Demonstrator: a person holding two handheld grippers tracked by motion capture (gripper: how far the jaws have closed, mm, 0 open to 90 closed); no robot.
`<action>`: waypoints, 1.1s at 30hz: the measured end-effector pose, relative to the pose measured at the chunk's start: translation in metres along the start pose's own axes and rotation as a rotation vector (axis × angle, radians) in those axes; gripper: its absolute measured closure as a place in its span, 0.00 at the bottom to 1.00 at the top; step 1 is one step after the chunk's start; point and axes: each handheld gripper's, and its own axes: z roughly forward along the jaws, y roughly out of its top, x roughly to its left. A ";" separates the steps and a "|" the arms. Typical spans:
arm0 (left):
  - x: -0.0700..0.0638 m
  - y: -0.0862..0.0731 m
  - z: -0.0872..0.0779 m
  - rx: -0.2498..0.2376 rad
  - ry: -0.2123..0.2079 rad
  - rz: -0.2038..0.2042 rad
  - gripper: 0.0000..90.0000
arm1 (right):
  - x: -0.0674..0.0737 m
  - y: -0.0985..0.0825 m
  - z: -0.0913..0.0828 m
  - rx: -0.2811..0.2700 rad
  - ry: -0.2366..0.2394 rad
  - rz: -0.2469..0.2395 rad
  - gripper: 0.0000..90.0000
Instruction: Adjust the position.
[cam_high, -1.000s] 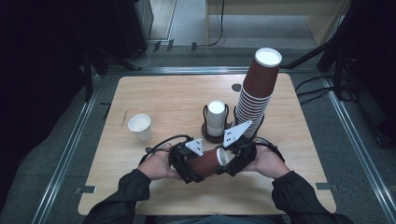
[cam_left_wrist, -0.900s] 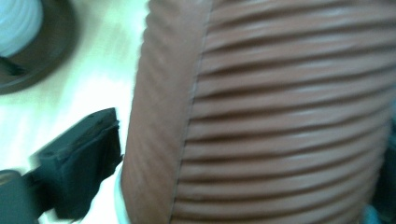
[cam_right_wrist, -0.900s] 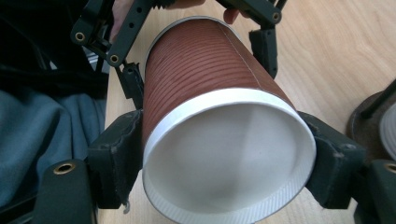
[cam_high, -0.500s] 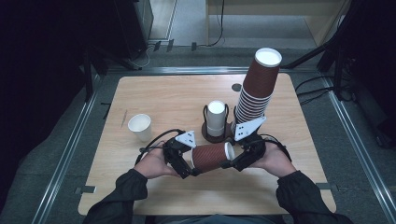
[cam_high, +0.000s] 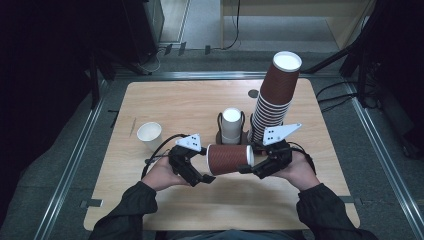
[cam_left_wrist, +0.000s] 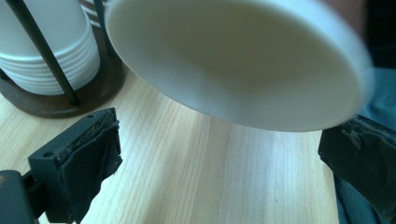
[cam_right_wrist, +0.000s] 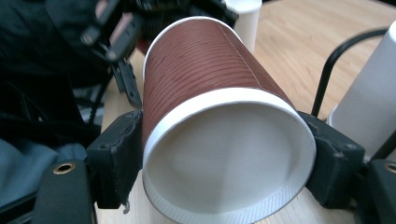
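Note:
A brown ribbed paper cup (cam_high: 227, 159) lies level above the table's front middle. My right gripper (cam_high: 249, 160) is shut on its mouth end; in the right gripper view both pads (cam_right_wrist: 119, 158) press the white rim, with the brown cup (cam_right_wrist: 210, 79) running away from the camera. My left gripper (cam_high: 204, 165) stands open at the cup's base end. Its jaws have just been opening. In the left gripper view the cup's white base (cam_left_wrist: 233, 60) hangs above and between the wide-apart pads (cam_left_wrist: 88, 158), touching neither.
A tall leaning stack of brown cups (cam_high: 275, 100) stands at the back right. Just behind the held cup, white cups (cam_high: 231, 125) sit in a dark wire holder (cam_left_wrist: 46, 98). A single white cup (cam_high: 149, 136) and a thin stick (cam_high: 132, 127) are at the left.
The left jaws opened and let go of the cup's base, and that hand drew back to the left. The right hand shifted slightly right, still holding the cup.

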 end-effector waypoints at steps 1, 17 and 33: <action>-0.001 0.000 0.000 -0.011 0.000 0.001 0.00 | 0.000 0.001 -0.001 -0.015 -0.001 -0.001 0.25; -0.006 0.008 -0.002 -0.190 -0.086 -0.011 0.00 | 0.006 0.004 0.012 -0.087 0.092 0.034 0.25; -0.005 0.011 -0.011 -0.126 -0.083 0.002 0.11 | 0.004 0.004 0.017 -0.042 0.119 0.061 0.21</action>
